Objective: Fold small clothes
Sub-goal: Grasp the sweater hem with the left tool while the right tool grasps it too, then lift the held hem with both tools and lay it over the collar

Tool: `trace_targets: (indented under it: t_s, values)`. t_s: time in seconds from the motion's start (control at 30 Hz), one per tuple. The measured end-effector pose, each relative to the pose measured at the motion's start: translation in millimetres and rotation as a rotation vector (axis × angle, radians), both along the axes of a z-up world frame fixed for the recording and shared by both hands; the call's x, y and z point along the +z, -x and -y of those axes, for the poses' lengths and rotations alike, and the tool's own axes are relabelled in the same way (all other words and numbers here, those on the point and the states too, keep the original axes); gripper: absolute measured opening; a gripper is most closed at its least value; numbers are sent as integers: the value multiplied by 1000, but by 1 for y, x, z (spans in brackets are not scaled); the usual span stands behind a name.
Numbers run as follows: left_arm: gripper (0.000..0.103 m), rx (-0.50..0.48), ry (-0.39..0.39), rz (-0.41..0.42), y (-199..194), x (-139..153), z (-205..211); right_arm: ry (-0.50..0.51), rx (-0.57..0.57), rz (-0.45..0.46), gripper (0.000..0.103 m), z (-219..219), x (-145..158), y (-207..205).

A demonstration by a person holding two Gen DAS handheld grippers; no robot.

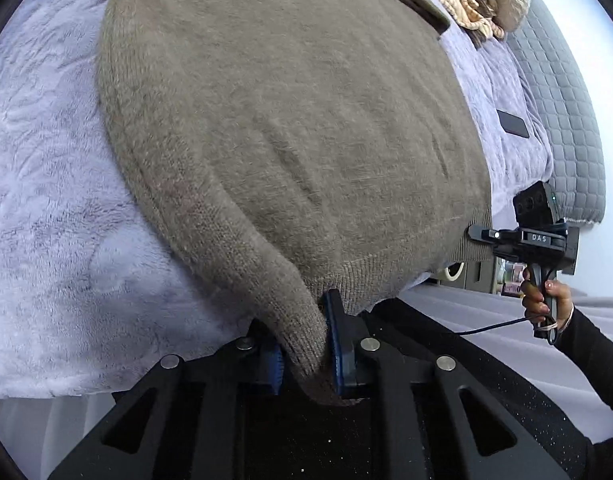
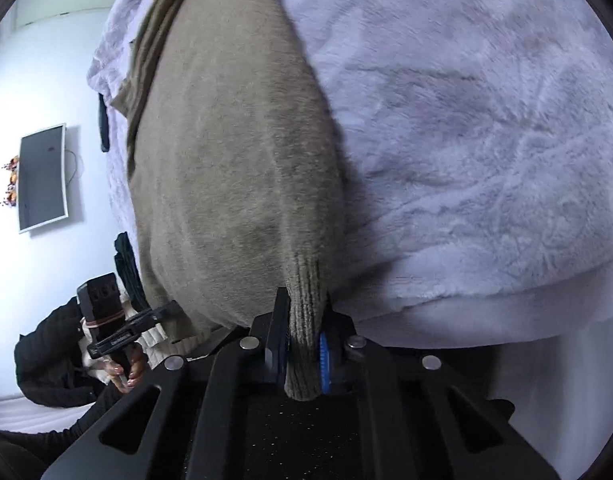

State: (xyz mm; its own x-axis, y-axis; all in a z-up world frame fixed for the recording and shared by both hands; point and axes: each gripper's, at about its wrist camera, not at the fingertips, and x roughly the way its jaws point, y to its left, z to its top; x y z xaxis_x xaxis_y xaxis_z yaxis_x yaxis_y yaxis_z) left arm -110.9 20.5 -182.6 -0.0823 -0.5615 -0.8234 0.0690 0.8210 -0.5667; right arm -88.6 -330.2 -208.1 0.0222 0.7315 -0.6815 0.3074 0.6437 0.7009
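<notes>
The sweater [image 1: 290, 128] is pinched at its near hem, one corner in each tool. The left gripper [image 1: 306, 344] is clenched on a bunched corner of knit, and the right gripper [image 2: 304, 354] clamps the ribbed corner in the same way. From there the garment spreads flat over the pale fleece blanket [image 1: 46, 200] on the bed. I think the first fold is only starting: next, both corners should rise together and travel toward the far edge, evenly, so the hem stays straight. Both tools point steeply down; the person's hand [image 1: 546, 300] holds the right handle upright.
</notes>
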Motion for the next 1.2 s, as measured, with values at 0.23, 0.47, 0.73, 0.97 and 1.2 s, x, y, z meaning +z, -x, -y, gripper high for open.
trace_targets:
  t_s: [0.23, 0.47, 0.73, 0.97, 1.2]
  values:
    - [14, 28, 66, 60, -11, 32, -4, -99, 10, 108, 11, -9, 42, -16]
    - [14, 107, 110, 136, -33, 68, -16, -187, -36, 193, 11, -10, 74, -46]
    - [14, 180, 117, 231, -91, 104, -30, -268, -62, 283, 11, -10, 110, -101]
    - [14, 252, 93, 311, -162, 126, -48, -295, -90, 346, 9, -5, 139, -171]
    - [14, 305, 22, 368, -252, 128, -59, -269, -116, 396, 8, 8, 153, -270]
